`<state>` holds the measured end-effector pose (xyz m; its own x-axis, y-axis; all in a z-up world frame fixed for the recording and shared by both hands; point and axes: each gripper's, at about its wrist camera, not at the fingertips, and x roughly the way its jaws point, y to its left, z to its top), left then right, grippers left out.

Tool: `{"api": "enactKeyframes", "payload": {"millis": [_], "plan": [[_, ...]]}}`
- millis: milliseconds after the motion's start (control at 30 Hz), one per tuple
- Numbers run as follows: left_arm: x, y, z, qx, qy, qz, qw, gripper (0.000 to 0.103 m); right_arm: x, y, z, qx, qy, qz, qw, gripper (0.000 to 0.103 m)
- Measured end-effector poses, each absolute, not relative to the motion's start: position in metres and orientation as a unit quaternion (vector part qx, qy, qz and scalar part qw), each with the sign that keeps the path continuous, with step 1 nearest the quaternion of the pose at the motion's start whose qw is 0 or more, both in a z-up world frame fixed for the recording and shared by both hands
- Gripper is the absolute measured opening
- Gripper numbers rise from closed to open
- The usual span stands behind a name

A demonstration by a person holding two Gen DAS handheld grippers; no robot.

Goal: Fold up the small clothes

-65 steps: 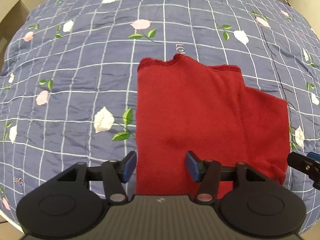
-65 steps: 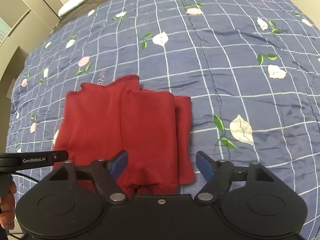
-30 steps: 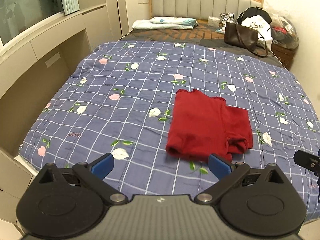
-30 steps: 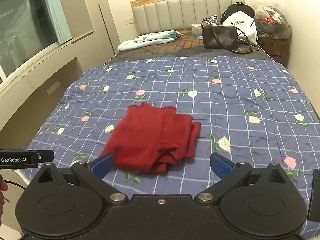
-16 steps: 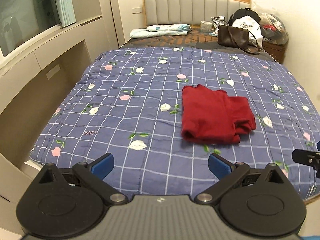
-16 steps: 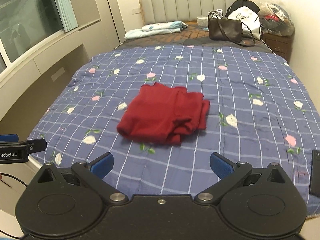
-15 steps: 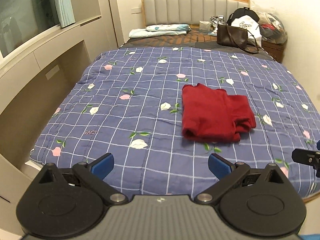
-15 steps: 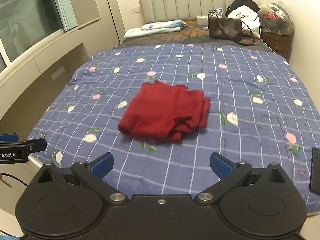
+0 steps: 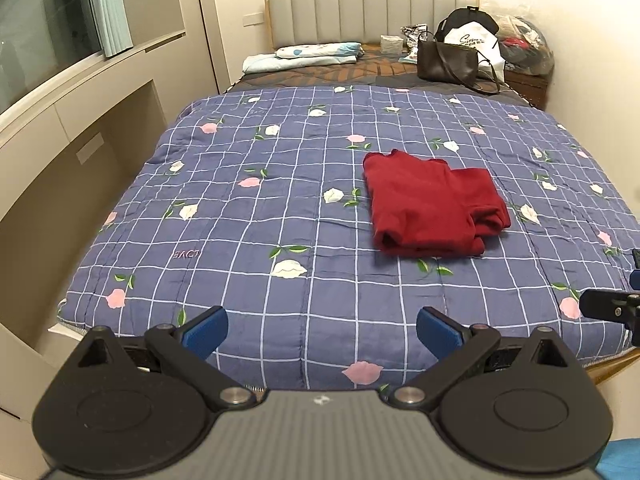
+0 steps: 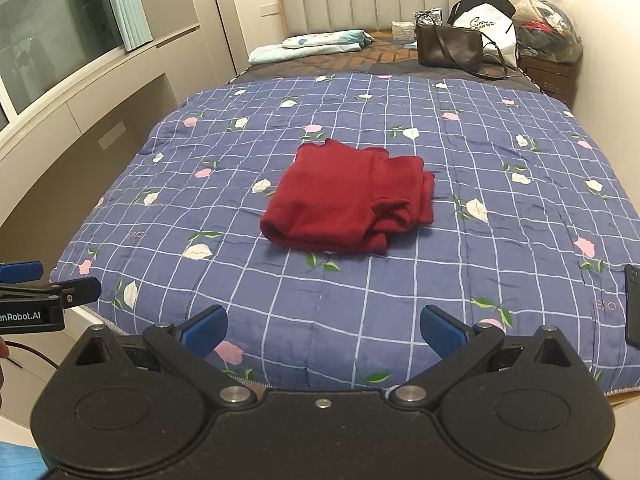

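Note:
A folded red garment (image 9: 432, 204) (image 10: 352, 200) lies flat on the blue flowered bedspread (image 9: 280, 184) (image 10: 500, 184), a little right of the bed's middle. My left gripper (image 9: 322, 330) hangs open at the foot of the bed, well short of the garment, nothing between its blue pads. My right gripper (image 10: 324, 330) is open too, just as far back and empty. Each gripper's tip shows at the edge of the other's view.
A brown handbag (image 10: 450, 50), a white bag (image 10: 490, 24) and folded pale bedding (image 10: 320, 44) sit near the padded headboard (image 10: 384, 0). A nightstand with clutter (image 10: 552, 64) stands at the right. A dark phone (image 10: 632, 304) lies at the bed's right edge. Beige cabinets line the left wall.
Both grippers have drawn back from the garment to the foot of the bed and opened wider. The garment stays folded where it was; the last half second shows only slight drift.

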<state>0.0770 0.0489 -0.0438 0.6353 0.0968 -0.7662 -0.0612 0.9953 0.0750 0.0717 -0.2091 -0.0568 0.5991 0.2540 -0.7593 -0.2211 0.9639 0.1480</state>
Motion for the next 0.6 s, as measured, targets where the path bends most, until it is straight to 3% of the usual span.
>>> {"api": "enactKeyframes", "payload": {"millis": [600], "plan": [[0.0753,0.0587,-0.0453,0.014,0.424,0.041,0.905,0.102,0.0664,-0.2034,-0.0548,0.019,0.424,0.123,0.897,0.102]]}}
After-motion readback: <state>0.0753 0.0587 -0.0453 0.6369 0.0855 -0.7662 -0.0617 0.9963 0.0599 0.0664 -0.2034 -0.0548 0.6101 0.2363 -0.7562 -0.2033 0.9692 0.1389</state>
